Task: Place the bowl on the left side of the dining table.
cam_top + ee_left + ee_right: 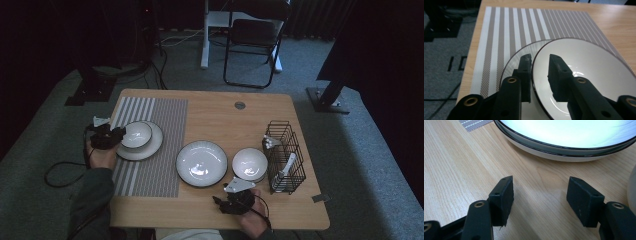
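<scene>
Left hand-held gripper [540, 60]: at the left edge of the surface [215, 112]; its jaws straddle the near rim of the small bowl [584, 75], one jaw outside the rim and one inside; a gap shows between the inner pad and the bowl wall, so the jaws are spread and not pressing; in the high view it [116, 136] sits just left of the bowl.
Small bowl: upright, mouth facing up; round, so no long axis to speak of; it rests on a white plate [524, 53] with a dark rim.
Plate: lies flat on the striped placemat [506, 27], at the mat's left part.
Placemat: long side runs away from the person, stripes running the same way.
Right hand-held gripper [540, 187]: jaws spread wide with only bare wood between them; in the high view it [231, 199] is near the front edge of the surface.
Large plate [201, 163]: flat on the bare wood just right of the mat, ahead of the right gripper.
Second bowl [249, 164]: upright, between the large plate and the wire basket [285, 155].
Wire basket: black, near the right edge; white utensils inside, one leaning.
</scene>
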The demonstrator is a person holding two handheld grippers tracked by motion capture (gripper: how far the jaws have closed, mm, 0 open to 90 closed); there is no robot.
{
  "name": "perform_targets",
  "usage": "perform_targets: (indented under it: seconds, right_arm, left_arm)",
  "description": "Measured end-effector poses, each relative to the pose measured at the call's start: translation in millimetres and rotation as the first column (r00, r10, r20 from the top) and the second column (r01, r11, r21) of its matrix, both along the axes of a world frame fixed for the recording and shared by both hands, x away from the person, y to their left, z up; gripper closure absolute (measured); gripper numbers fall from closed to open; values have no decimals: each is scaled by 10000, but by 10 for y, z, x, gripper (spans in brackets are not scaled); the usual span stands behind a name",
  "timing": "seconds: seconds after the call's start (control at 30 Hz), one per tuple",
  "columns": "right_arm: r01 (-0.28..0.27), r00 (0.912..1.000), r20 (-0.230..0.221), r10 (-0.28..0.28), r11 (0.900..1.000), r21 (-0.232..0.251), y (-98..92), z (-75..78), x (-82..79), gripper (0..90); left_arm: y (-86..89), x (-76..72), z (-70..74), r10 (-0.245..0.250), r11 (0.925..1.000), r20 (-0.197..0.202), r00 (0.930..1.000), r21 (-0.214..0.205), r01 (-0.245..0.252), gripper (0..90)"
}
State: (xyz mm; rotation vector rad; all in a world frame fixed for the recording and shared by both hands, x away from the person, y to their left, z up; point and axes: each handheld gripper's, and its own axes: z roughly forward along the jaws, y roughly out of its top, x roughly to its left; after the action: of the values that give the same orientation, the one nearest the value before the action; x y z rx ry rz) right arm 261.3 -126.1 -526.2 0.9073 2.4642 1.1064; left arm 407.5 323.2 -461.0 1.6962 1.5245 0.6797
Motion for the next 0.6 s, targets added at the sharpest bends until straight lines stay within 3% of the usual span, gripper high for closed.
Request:
perform_targets:
  seconds: [0.1,0.37,0.5,0.6]
  right_arm:
    - [-2,10000,-3,2,10000,-1,0,0,0,377]
    - [-11,10000,2,11,10000,-8,1,0,0,376]
    - [-12,10000,4,12,10000,-9,0,0,0,376]
    - [-9,10000,1,9,10000,-8,1,0,0,376]
  left_arm:
    - [-25,-60,41,-13,10000,250,9997,-94,16,716]
    - [-90,-144,95,106,9998,683,9976,145,-116,699]
    - [-163,-214,91,18,9993,1141,9935,359,-60,677]
    - [-220,-319,86,-4,9997,1506,9886,246,-33,667]
